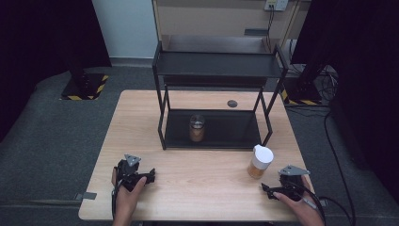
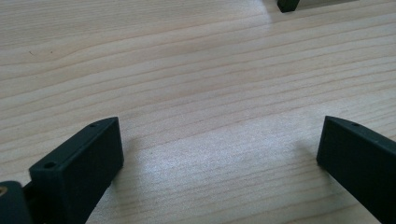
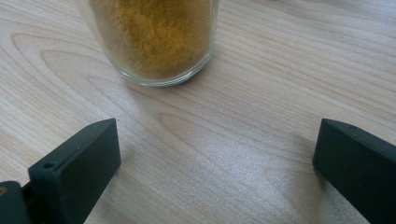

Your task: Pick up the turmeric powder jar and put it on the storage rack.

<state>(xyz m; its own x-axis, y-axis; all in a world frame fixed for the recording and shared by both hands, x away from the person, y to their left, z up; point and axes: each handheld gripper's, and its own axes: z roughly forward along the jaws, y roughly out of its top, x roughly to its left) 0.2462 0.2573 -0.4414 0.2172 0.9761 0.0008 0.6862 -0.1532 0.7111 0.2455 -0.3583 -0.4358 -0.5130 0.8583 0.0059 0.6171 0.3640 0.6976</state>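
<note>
The bench (image 1: 188, 188) is a pale wood-grain top with straight edges and fine darker lines running along its length. Near its right front corner stands the spice jar (image 1: 260, 161), a round clear-glass cylinder with a white cap, filled with coarse ochre powder; in the right gripper view its thick glass base (image 3: 154, 42) sits flat on the wood, just ahead of the jaws and a little to their left.

The right gripper (image 1: 273, 190) rests at the right front corner of the bench, close beside the jar without touching it. Its 2 matte black, blocky jaws are spread wide and hold nothing.

The left gripper (image 1: 146, 176) lies near the left front edge, well apart from the jar. Its 2 jaws are likewise spread wide over bare wood and grip nothing.

At the back half of the bench stands a black metal rack (image 1: 216, 66) with 2 flat shelves on thin angular legs. A second glass jar (image 1: 197, 128), with brownish contents and a clear lid, stands on the lower shelf, left of its middle.
</note>
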